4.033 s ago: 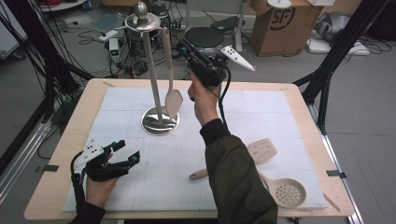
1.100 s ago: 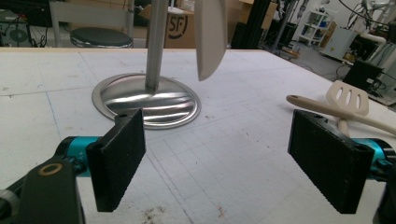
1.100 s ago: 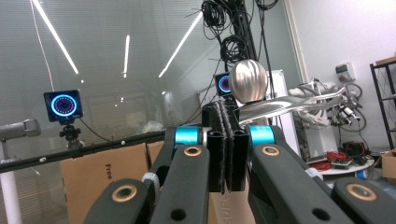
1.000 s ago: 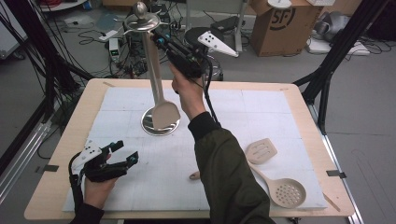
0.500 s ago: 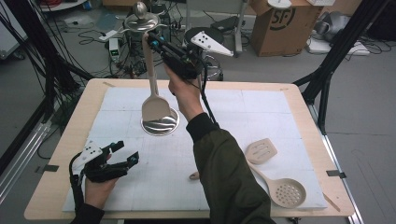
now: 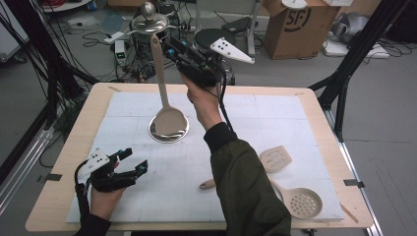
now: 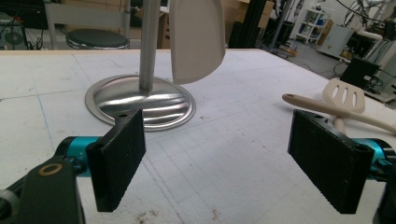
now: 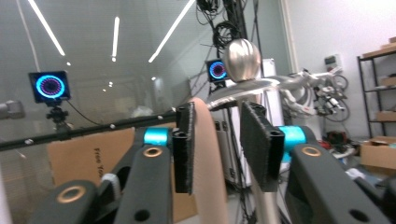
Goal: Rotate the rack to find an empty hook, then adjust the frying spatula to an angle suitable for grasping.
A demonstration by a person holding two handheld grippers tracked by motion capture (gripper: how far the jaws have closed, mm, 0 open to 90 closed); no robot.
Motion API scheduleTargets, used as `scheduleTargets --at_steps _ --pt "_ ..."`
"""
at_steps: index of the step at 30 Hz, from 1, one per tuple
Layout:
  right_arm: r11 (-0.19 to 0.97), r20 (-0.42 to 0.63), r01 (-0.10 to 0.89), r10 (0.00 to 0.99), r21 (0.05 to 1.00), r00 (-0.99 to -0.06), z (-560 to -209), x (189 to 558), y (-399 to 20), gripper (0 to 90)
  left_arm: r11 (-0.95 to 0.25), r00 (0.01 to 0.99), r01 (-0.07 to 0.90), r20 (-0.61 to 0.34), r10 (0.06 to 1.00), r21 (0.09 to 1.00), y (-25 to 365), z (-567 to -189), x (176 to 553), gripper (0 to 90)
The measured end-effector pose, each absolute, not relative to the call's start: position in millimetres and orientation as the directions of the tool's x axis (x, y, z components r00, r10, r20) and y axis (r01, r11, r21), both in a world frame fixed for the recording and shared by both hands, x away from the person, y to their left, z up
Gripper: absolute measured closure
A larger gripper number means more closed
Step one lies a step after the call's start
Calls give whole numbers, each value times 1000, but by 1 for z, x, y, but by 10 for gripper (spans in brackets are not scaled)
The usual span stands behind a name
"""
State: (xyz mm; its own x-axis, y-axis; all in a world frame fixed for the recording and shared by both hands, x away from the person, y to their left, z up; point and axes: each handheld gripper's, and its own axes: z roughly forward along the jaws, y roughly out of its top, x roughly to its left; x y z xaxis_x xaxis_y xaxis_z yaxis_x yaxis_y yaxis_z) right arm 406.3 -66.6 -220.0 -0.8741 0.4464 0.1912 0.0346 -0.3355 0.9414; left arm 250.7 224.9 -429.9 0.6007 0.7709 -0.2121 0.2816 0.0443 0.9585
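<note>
A steel stand with a round base rises at the table's back middle. A beige spatula hangs from its top arm, the blade just above the base. My right gripper is up at the handle's top. Its jaws have just been opening and stand open, with the spatula handle still between them, against one pad and clear of the other, below the stand's knob. My left gripper rests open and empty at the front left, its pads wide apart.
A slotted spatula and a perforated spoon lie at the front right, and a wooden handle end pokes out by the person's sleeve. A white mat covers the table. A cardboard box and a stool stand behind it.
The right gripper raised the spatula from beside the pole to the stand's top arm, then its jaws parted from the handle. The left gripper kept still.
</note>
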Motion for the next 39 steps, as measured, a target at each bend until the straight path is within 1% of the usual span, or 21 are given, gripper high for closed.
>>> scheduleTargets --at_steps 4,10,13,15,31,36,39 --pt "-317 182 30 462 948 -868 -225 404 -77 570 45 599 282 -212 772 958 225 -430 251 196" --pt "-316 160 -3 489 949 -857 -228 400 -97 514 30 602 288 -206 772 957 219 -431 251 196" --pt "-311 157 -10 505 950 -849 -230 399 -105 464 18 607 286 -196 770 958 219 -432 251 197" --pt "-304 169 4 520 953 -837 -233 398 -112 420 20 608 285 -197 769 958 219 -431 251 197" --pt "-312 189 5 560 950 -807 -240 389 -149 408 13 606 289 -193 771 957 218 -431 251 198" --pt "-313 201 18 564 950 -801 -242 386 -156 406 3 613 289 -187 768 957 216 -432 252 198" --pt "-297 209 37 572 954 -793 -244 384 -162 389 -2 611 290 -184 770 957 215 -432 252 198"
